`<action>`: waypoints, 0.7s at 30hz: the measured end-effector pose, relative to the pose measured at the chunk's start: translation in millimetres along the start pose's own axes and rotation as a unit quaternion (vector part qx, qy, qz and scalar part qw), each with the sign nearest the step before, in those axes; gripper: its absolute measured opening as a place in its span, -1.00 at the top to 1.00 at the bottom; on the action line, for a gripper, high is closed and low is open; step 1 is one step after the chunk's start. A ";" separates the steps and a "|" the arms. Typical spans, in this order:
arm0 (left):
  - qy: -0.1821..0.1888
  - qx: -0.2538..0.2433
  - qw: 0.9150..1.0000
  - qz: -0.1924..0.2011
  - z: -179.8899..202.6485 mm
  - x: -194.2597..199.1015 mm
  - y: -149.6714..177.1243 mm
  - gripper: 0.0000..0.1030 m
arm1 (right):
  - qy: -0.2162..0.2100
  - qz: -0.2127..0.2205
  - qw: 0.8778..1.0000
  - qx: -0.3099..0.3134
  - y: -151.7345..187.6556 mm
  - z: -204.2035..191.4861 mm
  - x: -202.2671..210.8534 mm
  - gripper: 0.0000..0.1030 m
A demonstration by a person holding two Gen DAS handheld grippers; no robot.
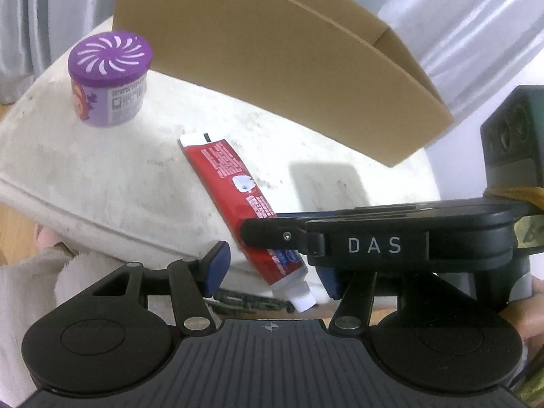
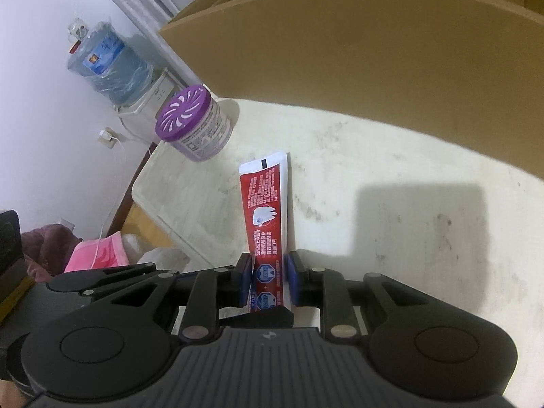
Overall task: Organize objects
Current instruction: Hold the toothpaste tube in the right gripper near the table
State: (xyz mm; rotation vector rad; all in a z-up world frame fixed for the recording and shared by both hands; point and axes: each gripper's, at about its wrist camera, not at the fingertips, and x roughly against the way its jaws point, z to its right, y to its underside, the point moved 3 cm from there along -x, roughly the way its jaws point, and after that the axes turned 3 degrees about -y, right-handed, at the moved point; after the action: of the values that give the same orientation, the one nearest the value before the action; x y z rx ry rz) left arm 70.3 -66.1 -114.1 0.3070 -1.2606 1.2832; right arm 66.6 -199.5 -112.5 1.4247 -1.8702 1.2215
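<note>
White and stained, the desk (image 2: 408, 221) carries every thing here. On it lies the red toothpaste tube (image 2: 267, 210), flat, with its white cap end past the near desk edge and its crimped end toward the cardboard box (image 2: 374, 68). The right gripper (image 2: 268, 282) has its fingers (image 2: 245, 278) closed on the tube near the cap end, one blue pad against each side. The left gripper (image 1: 272, 270) is just beside the same cap end; its fingers (image 1: 216, 265) stand partly open with the tube's neck between them, and I see no pad pressing on it. Left of the tube's crimped end, apart from it, stands the purple air freshener jar (image 1: 108, 78), upright. Beyond the tube, the box stands well apart.
</note>
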 end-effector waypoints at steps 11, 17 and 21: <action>-0.013 -0.009 1.000 -0.010 1.8 10.9 18.5 -0.06 | -0.007 0.001 1.000 -0.017 6.4 0.9 0.1 0.53; -0.019 -0.017 1.000 -0.013 6.9 4.3 19.6 -0.04 | -0.010 0.003 1.000 -0.023 9.0 1.0 -0.1 0.53; -0.023 -0.030 0.999 -0.012 10.4 4.3 20.3 -0.04 | -0.013 0.002 1.000 -0.025 9.7 3.0 0.4 0.53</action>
State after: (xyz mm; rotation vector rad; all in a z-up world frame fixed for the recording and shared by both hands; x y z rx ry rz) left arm 47.2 -64.7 -115.8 0.3097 -1.3284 1.2227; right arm 57.8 -201.8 -117.1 1.4161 -1.9091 1.1549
